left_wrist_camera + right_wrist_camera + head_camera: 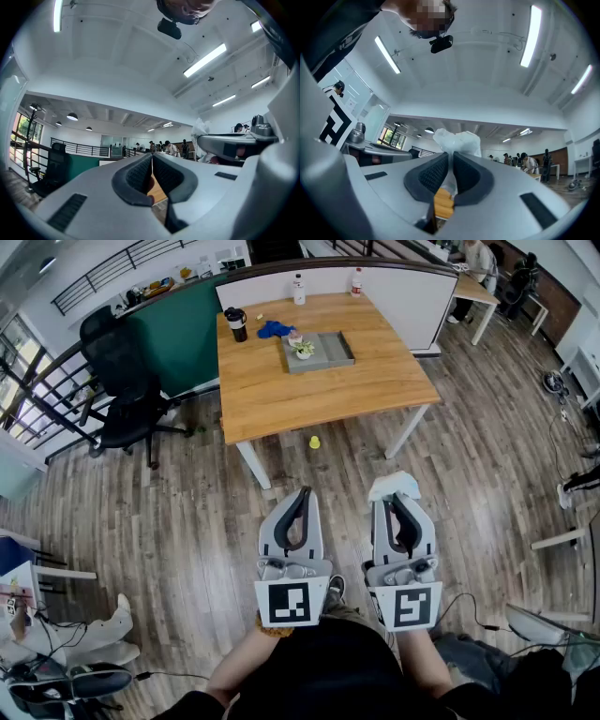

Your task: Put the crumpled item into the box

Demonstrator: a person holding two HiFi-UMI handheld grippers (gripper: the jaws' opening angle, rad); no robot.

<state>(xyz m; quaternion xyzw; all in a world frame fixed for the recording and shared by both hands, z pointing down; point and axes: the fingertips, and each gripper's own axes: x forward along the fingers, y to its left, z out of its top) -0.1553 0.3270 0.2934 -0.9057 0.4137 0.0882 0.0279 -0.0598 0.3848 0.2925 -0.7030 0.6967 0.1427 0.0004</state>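
Note:
My right gripper [395, 497] is shut on a white crumpled item [394, 485] that sticks out past its tips; in the right gripper view the item [457, 141] bulges above the dark pads [433, 174]. Beside it my left gripper [302, 495] is shut with nothing between its jaws, which meet in the left gripper view [152, 161]. Both grippers are held over the wooden floor, well short of the table. The grey box [335, 356] sits on the wooden table [375, 381] far ahead, with a small greenish-white thing [303, 349] inside it.
On the table stand a black cup [236, 324], a blue crumpled thing [274, 329] and two bottles [298, 289]. A yellow ball [315, 442] lies on the floor by the table's front edge. A black office chair [122, 381] stands left of it. People sit at far desks.

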